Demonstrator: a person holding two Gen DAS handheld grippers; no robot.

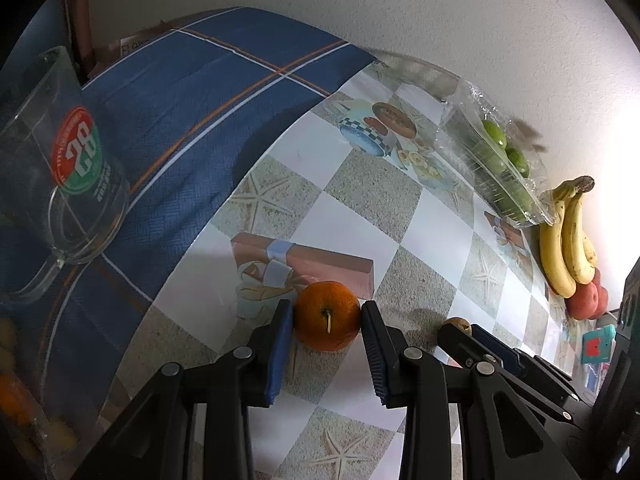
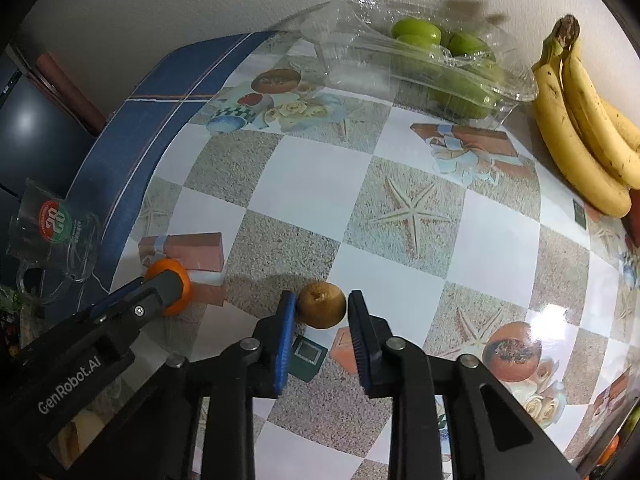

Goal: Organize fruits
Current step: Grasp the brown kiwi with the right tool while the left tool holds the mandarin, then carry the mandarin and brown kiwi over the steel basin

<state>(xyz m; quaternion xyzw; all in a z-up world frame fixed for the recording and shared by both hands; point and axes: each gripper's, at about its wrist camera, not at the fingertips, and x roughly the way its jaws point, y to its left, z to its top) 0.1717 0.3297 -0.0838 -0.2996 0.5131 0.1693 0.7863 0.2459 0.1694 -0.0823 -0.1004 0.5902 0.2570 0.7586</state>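
- Left wrist view: the red fruit (image 1: pixel 587 298) under the bananas (image 1: pixel 568 240) is largely hidden, so its kind cannot be told; blurred yellow and orange shapes at the lower left edge are cut off and cannot be made out.
- The left gripper (image 1: pixel 327 314) is seen with its fingers (image 1: pixel 280 344) set on either side of the orange (image 1: pixel 327 316), both pads touching its skin, so the orange is gripped. It sits on the surface (image 1: pixel 360 220), stem end facing the camera, a short pale stalk showing.
- The right gripper (image 1: pixel 460 330) is seen only from the side; the brown fruit (image 1: pixel 458 325) is mostly covered by it.
- A glass mug (image 1: pixel 64 168) with a red-and-green "28" label stands on a blue plaid cloth (image 1: pixel 192 112). A clear plastic container (image 1: pixel 492 152) of green fruit lies by the white wall (image 1: pixel 400 12).
- Right wrist view: the right gripper (image 2: pixel 322 310) holds its fingers (image 2: pixel 362 332) around the brown fruit (image 2: pixel 322 310); the left pad touches it, while contact on the right cannot be told, so the grip cannot be confirmed.
- The fruit is round, dull brown, with a small dimple on top, resting on the checkered, starfish-printed surface (image 2: pixel 312 176).
- The orange (image 2: pixel 172 284) is half hidden behind the left gripper (image 2: pixel 160 286).
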